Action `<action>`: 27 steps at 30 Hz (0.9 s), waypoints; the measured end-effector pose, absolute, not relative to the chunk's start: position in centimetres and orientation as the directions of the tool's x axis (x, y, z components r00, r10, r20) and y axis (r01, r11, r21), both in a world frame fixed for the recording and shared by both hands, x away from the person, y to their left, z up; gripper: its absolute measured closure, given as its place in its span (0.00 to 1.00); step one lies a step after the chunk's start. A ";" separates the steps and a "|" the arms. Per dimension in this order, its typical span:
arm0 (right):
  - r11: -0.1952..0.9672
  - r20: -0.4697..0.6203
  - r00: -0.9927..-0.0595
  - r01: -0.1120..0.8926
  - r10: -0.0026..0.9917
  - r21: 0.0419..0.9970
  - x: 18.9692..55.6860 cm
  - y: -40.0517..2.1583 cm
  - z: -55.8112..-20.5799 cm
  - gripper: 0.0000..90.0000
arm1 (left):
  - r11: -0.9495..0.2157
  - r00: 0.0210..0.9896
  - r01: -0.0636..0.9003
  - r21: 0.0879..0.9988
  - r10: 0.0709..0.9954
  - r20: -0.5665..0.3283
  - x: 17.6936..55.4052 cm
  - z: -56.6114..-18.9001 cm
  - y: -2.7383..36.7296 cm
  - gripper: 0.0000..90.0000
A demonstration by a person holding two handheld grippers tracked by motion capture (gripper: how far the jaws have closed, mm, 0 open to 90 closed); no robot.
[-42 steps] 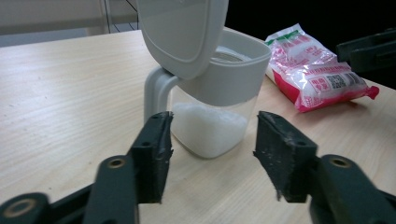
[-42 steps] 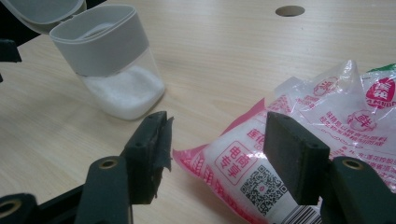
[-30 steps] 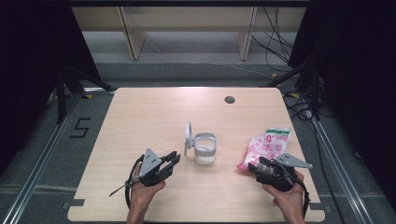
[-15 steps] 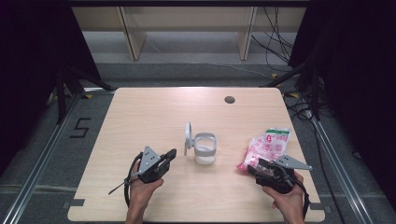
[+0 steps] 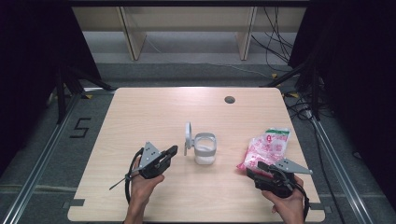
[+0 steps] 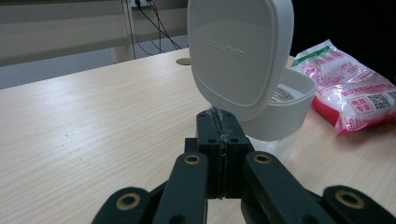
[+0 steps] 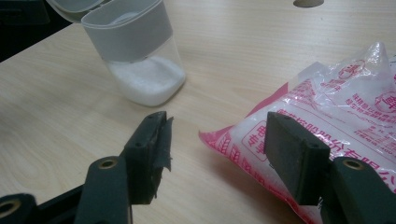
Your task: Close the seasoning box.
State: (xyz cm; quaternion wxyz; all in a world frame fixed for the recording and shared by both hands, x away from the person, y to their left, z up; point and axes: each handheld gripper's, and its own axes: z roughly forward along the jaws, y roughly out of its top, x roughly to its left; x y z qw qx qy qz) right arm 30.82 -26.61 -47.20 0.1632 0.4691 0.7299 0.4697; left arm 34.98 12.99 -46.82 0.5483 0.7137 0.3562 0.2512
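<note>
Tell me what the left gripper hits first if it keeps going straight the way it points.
Most likely the open lid of the white container: the left gripper, jaws shut, points right at it from close by. Exact depth is uncertain.

My wooden table (image 5: 140, 116) carries an open-lidded jar (image 5: 204, 148) holding what may be salt, beside a pink-printed bag (image 5: 265, 148).

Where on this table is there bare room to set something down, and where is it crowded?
Free: the far half of the table, between the far edge and the container, apart from the round hole. Also the left side beyond the left gripper. Crowded: near right, where the right gripper meets the bag.
</note>
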 end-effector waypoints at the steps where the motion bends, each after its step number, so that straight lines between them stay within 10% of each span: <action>1: 0.128 0.187 -0.506 0.524 0.842 0.842 30.9 -26.6 -47.2 0.45 | -0.151 0.618 0.233 0.961 0.786 -0.026 35.0 -46.7 13.0 0.99; 27: 0.137 0.198 -0.539 0.519 0.819 0.844 30.2 -26.6 -47.5 0.45 | -0.186 0.619 0.250 0.950 0.785 -0.009 38.2 -45.8 11.8 0.99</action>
